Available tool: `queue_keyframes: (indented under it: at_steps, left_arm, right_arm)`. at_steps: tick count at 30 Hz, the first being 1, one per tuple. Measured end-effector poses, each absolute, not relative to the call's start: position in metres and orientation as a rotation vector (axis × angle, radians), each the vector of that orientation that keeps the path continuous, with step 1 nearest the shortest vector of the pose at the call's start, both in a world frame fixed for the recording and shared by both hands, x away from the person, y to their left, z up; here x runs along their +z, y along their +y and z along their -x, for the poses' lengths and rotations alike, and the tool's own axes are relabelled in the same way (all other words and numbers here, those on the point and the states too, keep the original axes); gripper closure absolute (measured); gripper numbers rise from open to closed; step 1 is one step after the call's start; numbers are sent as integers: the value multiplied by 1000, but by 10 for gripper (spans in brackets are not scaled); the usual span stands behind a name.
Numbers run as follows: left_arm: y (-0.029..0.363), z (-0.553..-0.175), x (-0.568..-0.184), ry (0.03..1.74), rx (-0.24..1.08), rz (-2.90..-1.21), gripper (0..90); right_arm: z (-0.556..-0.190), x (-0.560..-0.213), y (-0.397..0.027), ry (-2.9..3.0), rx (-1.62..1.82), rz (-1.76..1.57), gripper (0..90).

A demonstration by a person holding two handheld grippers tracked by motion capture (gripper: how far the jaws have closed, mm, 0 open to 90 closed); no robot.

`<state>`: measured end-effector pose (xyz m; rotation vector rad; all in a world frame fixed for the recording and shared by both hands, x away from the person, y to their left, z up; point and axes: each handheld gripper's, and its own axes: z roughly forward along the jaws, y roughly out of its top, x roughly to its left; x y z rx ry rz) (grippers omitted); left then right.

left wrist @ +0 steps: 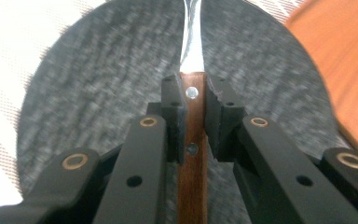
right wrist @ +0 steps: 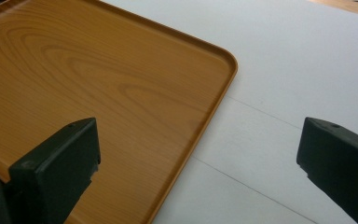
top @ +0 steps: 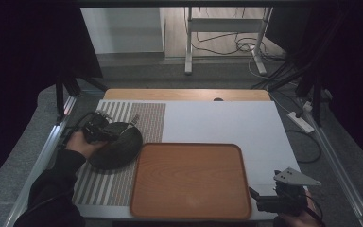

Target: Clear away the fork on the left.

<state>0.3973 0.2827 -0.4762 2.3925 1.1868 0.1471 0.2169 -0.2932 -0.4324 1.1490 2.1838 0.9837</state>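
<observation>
Wooden tray (top: pixel 191 182) sits mid-table beside the dark plate (top: pixel 118 149) on the striped mat (top: pixel 123 118), where the left gripper (left wrist: pixel 195 100) pinches a wooden-handled utensil (left wrist: pixel 193 140) (blade over plate), right gripper (right wrist: pixel 196 154) spread wide at tray's corner.

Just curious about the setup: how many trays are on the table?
1. The wooden tray lies at the table's near middle, right of the dark plate, and looks empty. Nothing suggests another is hidden.

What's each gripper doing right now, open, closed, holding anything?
Left gripper: shut on the wooden handle of a knife, over the dark plate.
Right gripper: open, holding nothing, near the tray.
</observation>
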Motion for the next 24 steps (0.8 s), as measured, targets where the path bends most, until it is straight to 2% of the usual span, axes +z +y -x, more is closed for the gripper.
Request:
queue_keyframes:
  at_steps: [24]
  left_arm:
    - [244,-332,-462,1156,93,-2352,782]
  right_arm:
    - [-215,-432,-292,2174,981,-1124,0]
